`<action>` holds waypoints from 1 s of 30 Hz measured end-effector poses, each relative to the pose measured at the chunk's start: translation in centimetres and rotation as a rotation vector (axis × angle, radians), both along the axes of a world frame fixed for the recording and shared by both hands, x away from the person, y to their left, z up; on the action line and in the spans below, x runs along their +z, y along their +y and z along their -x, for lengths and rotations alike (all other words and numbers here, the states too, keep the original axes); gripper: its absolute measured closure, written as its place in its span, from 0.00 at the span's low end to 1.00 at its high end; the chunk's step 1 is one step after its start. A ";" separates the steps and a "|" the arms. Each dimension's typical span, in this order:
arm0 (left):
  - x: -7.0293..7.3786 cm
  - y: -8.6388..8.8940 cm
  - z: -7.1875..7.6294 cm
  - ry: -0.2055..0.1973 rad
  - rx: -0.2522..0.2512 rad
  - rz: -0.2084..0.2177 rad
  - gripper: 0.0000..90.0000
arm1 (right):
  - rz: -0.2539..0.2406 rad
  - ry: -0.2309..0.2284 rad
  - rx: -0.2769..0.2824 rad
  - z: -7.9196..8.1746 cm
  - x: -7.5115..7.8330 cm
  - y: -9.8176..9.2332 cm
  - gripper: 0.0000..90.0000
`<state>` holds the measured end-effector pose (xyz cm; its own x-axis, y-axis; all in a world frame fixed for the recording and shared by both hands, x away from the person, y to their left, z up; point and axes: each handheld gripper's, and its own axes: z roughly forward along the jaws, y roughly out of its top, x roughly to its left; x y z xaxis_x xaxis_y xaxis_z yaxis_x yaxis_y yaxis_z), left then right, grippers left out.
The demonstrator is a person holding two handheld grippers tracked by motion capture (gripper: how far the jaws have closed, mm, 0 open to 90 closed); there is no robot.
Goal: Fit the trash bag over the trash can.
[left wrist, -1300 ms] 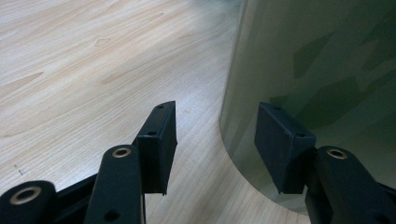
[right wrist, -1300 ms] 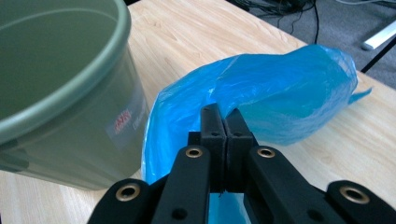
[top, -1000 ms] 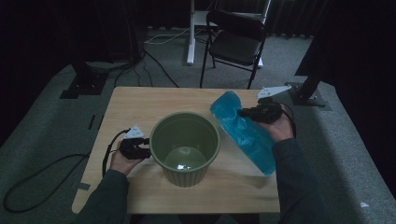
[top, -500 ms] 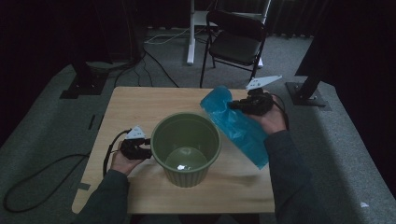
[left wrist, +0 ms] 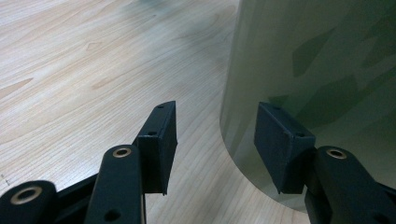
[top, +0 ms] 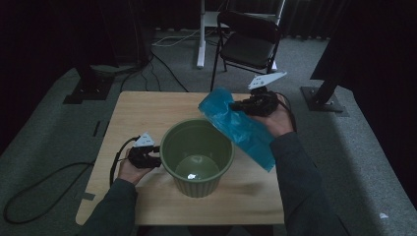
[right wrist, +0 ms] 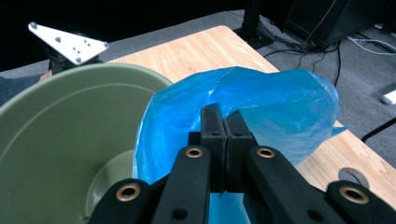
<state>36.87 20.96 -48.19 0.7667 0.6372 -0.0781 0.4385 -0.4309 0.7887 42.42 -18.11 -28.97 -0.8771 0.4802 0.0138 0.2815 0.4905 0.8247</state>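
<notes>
A person sits at a wooden table (top: 142,113) w/ handheld tongs in each hand. A green plastic bin (top: 196,157) stands upright near the table's middle, empty inside. The right tongs (top: 244,105) are clamped tight on a blue plastic bag (top: 236,129), pinching a fold near its top; the bag hangs slanted above the table, just beside the bin's far right rim, its mouth not spread. The left tongs (top: 156,158) rest on the table at the bin's left wall, jaws apart, one pad touching or nearly touching the wall, not gripping it.

Likely aim: lining the bin w/ the bag. Risks, as I judge them: thin film could slip from the pinch; the bag's mouth may stay collapsed & miss the rim; the unheld bin could slide or tip if the bag drags across it.
</notes>
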 end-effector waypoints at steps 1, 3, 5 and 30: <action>0.0 0.0 0.0 -0.001 0.000 0.000 0.54 | -0.001 0.001 0.001 0.0 0.1 0.1 1.00; 0.0 -0.1 0.0 0.000 0.000 -0.001 0.54 | -0.007 -0.001 0.008 0.0 0.3 0.4 1.00; 0.0 -0.2 0.0 -0.003 0.002 -0.001 0.54 | -0.014 0.001 0.014 0.0 0.5 0.7 1.00; 0.1 -0.7 0.1 -0.021 -0.011 -0.004 0.54 | -0.156 -0.017 0.139 0.5 4.7 8.2 1.00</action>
<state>36.79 20.22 -48.10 0.7751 0.6291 -0.0594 0.4172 -0.4389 0.7958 41.91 -9.96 -24.28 -0.9355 0.3478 0.0629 0.2051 0.3892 0.8980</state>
